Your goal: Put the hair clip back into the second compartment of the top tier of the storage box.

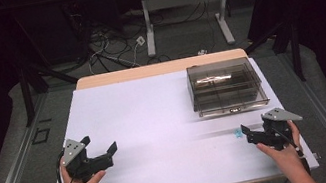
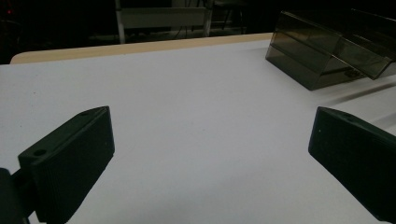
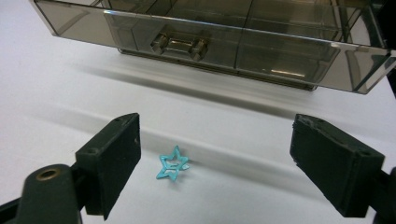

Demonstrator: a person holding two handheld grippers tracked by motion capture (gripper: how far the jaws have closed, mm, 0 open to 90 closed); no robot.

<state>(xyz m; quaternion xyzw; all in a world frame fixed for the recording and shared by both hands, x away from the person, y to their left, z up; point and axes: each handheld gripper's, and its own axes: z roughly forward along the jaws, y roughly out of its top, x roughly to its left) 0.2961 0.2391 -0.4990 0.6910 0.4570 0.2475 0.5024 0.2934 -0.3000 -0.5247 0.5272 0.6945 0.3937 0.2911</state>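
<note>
Left hand-held gripper spread, empty, at 8 o'clock on white bench. Right hand-held gripper spread around tiny teal star clip, untouched, lying at 6 o'clock of smoky plastic organizer box.

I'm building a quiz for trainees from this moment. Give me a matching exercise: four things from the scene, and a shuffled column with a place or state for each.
Things:
1. star-shaped clip
2. smoked plastic organizer box
3. left tongs
4. right tongs

Descriptions:
A. open over bare table near the left edge
B. far right of the table, transparent and dark
C. turquoise, lying flat on the white surface
D. open, with the small clip between the jaws

Pairs: 1-C, 2-B, 3-A, 4-D
</note>
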